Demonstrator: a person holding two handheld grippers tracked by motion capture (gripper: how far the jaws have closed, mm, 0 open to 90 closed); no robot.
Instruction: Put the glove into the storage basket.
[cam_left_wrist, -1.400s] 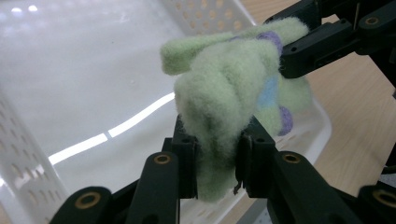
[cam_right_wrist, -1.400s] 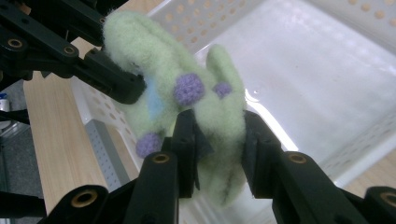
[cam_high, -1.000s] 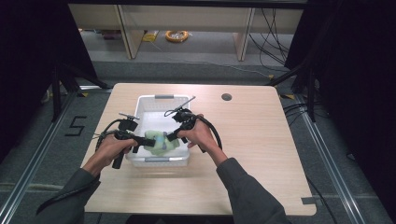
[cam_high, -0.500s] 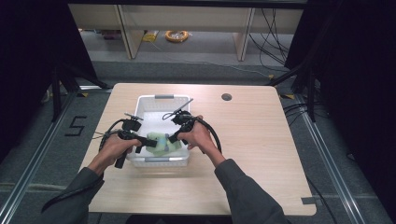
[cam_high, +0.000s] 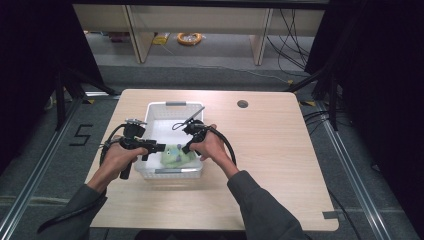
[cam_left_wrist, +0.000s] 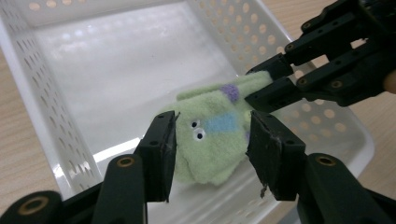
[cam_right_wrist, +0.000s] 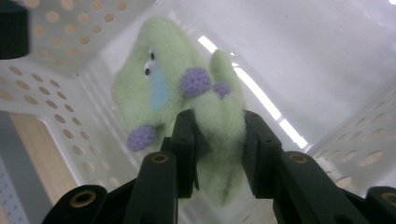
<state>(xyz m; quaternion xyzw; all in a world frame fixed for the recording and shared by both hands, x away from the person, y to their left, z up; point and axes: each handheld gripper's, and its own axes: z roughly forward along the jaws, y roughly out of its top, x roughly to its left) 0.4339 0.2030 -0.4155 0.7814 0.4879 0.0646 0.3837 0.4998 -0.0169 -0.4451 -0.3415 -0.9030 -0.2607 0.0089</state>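
Fleece toy (cam_left_wrist: 210, 140): pale green, soft and floppy, purple spots, a blue patch and stitched eyes. Looked super light to me, nothing to break, more likely to sag or fold than slip.
Where it was: inside the white basket (cam_high: 150, 172), down at the basket's 6 o'clock end in the high view, hanging a bit off the floor rather than lying flat, as far as I could tell.
Right gripper (cam_right_wrist: 217, 140): clamped on one limb of the toy, fleece bunched between the pads, so it carried the whole thing.
Left gripper (cam_left_wrist: 212, 156): jaws had just been opening, pads stood apart with the toy's body between them in that gripper's own view, not pressing it. In the high view it sat at the toy's 9 o'clock.
Best hold: my guess is a thick bit like a limb or the body edge. Pinch deep, because thin fleece could pull out of a shallow grip.
Basket: hard plastic, perforated walls, smooth glossy floor. Fleece might snag on the holes if dragged.
Table (cam_high: 280, 165): light wood top, small round grommet (cam_high: 242, 104) at about 1 o'clock from the basket.
Room: dark curtains either side, shelving at 12 o'clock with a yellow cable coil (cam_high: 189, 38) on the floor, grey carpet around.
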